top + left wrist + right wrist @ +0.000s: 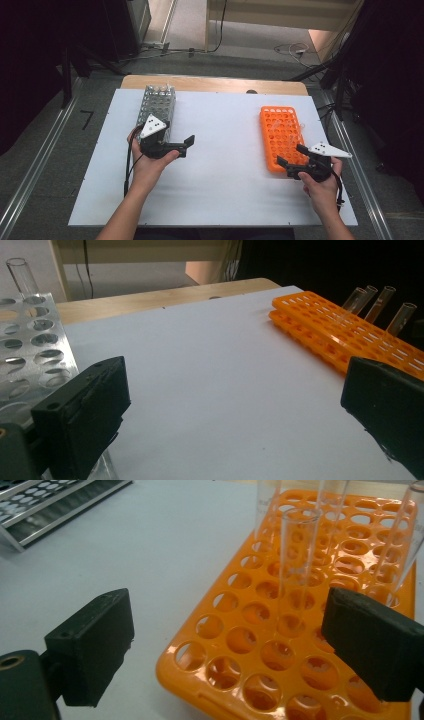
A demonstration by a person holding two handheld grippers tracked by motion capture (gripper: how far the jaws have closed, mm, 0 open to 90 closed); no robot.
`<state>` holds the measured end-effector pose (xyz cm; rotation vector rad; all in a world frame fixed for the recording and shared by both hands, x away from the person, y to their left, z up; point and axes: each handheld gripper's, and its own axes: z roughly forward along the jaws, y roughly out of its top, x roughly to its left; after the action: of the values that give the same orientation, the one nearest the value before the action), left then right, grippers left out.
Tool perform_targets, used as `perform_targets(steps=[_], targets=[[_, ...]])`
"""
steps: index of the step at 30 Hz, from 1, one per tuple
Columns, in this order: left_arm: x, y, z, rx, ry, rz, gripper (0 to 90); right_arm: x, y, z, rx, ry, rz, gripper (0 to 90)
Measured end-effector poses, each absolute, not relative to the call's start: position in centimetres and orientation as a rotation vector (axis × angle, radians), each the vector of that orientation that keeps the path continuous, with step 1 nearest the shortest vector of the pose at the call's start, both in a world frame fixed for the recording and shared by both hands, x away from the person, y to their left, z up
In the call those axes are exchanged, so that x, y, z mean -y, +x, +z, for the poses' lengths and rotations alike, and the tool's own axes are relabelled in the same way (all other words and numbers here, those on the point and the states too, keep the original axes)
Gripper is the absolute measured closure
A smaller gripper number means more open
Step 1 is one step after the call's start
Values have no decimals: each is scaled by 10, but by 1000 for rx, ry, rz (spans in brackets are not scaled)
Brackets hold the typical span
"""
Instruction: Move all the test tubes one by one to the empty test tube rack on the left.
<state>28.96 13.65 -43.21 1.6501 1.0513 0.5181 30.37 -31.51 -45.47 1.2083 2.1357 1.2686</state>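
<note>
An orange tube rack (281,136) lies on the right of the white sheet, with several clear glass tubes (297,555) standing in its holes. On the left stands a metal tube rack (156,106), holding a clear tube (22,275) at its far end. My left gripper (186,145) is open just right of the metal rack's near end, pointing toward the orange rack (340,335), with nothing between its jaws. My right gripper (291,155) is open over the near edge of the orange rack (240,680). One upright tube stands a little beyond its jaws, untouched.
A white sheet (225,170) covers the table, with a wooden edge (215,83) at the back. Bare sheet lies between the two racks. Cables and dark stands sit on the floor beyond the table.
</note>
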Motion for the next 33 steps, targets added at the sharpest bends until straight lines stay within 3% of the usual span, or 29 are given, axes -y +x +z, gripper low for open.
perform_targets(steps=[6, 12, 13, 26, 33], targets=[[-137, 273, -436, -1048, 1619, 508, 0, 321, 317, -456, -2049, 1348, 1238, 384], [-132, 263, -438, -1028, 1645, 484, 0, 316, 323, -462, -2051, 1362, 1092, 521], [-132, 263, -438, -1025, 1646, 483, 0, 315, 324, -464, -2047, 1355, 1069, 576], [-126, 259, -437, -1011, 1645, 474, 0, 310, 329, -472, -2007, 1334, 1087, 730], [-127, 259, -437, -1014, 1638, 471, 0, 313, 328, -469, -1988, 1332, 1113, 741]])
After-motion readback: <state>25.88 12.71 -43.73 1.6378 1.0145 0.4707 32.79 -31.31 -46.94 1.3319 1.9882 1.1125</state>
